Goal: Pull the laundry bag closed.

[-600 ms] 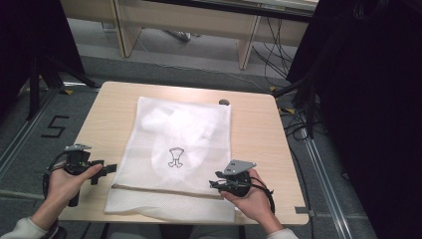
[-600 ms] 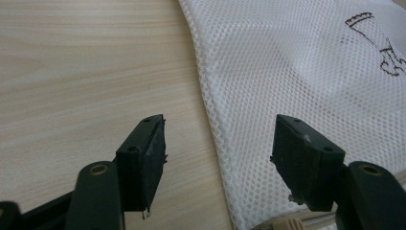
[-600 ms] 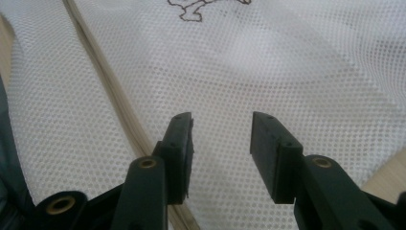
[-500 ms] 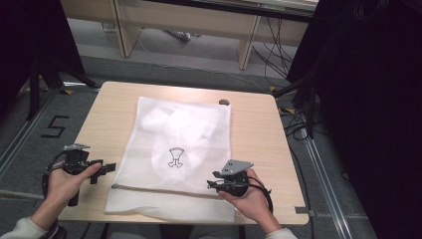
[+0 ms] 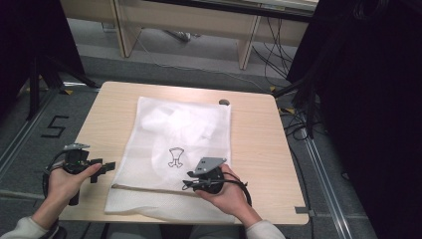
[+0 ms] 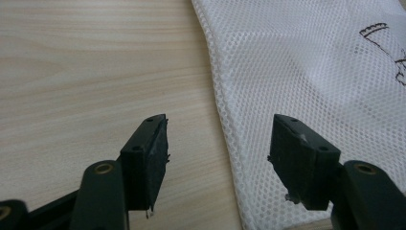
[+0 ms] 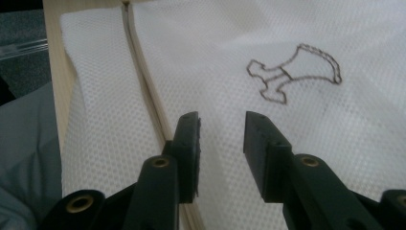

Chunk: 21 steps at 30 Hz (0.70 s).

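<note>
White mesh bag (image 5: pixel 174 154) lies flat at centre of the table (image 5: pixel 254 134); the left gripper (image 5: pixel 102 167) at lower left and right gripper (image 5: pixel 191 183) over the zipper (image 5: pixel 149 189) hover spread, likely about to pinch it.

One camera sits high over my side of the desk (image 5: pixel 259 134) and looks forward and down, far enough to see it all. A camera on my left gripper (image 6: pixel 218 158) looks along my fingers (image 6: pixel 146 158), very close to the desk edge of the white mesh bag (image 6: pixel 306 67). My right gripper (image 7: pixel 221 143) camera looks close at the bag's zipper (image 7: pixel 143 81) and drawing (image 7: pixel 294 72). All three see that bag.
</note>
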Motion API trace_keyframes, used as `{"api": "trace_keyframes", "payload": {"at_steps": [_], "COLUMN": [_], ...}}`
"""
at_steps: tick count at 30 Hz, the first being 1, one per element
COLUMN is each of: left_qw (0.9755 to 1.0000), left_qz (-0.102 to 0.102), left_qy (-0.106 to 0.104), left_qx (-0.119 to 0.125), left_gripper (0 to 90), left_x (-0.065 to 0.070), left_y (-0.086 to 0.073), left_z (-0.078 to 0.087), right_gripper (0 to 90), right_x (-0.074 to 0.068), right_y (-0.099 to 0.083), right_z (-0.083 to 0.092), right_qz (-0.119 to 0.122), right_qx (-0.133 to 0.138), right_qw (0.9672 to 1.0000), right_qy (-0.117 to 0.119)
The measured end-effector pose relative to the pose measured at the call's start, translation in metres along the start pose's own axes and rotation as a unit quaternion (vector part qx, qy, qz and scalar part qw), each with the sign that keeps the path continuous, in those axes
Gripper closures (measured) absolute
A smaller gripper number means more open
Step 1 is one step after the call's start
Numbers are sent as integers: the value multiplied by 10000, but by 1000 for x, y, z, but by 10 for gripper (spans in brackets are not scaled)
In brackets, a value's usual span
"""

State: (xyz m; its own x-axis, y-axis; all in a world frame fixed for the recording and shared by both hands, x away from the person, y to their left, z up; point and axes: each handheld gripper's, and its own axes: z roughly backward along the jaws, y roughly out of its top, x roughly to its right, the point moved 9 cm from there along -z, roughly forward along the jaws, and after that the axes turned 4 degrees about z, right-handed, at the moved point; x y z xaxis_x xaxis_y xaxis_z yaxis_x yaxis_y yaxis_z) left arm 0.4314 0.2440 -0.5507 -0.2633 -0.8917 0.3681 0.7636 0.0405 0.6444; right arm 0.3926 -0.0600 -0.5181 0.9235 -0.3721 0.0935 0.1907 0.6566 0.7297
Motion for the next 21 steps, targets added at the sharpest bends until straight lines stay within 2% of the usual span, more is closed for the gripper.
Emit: {"api": "trace_keyframes", "payload": {"at_steps": [1, 5, 7, 9, 10, 14, 15, 18, 21], "left_qw": [9999, 10000, 9999, 10000, 9998, 9999, 9997, 9998, 9998], "left_qz": [43, 38, 24, 3, 42, 41, 80, 87, 66], "left_qy": [38, 50, 49, 54, 67, 84, 163, 160, 153], "left_qx": [87, 40, 136, 71, 169, 105, 138, 118, 122], "left_gripper": [379, 381, 384, 387, 386, 381, 384, 384, 384], "left_x": [-1, -2, -1, -1, -1, -2, -3, -4, -4], "left_y": [1, 1, 2, 2, 3, 2, 3, 3, 3], "left_z": [-1, -1, -2, -2, -4, -4, -5, -5, -5], "right_gripper": [704, 705, 704, 704, 704, 708, 716, 729, 738], "right_x": [-6, -16, -21, -26, -28, -35, -39, -45, -50], "right_y": [10, 25, 32, 38, 42, 52, 59, 67, 76], "right_z": [-7, -22, -30, -38, -42, -54, -63, -74, -87], "right_qz": [137, 236, 300, 361, 406, 511, 597, 569, 739], "right_qx": [80, 89, 72, 47, 17, 0, -32, -63, -75], "right_qw": [9999, 9995, 9991, 9987, 9985, 9976, 9968, 9963, 9944], "right_qy": [61, 191, 276, 349, 370, 465, 538, 643, 747]}}
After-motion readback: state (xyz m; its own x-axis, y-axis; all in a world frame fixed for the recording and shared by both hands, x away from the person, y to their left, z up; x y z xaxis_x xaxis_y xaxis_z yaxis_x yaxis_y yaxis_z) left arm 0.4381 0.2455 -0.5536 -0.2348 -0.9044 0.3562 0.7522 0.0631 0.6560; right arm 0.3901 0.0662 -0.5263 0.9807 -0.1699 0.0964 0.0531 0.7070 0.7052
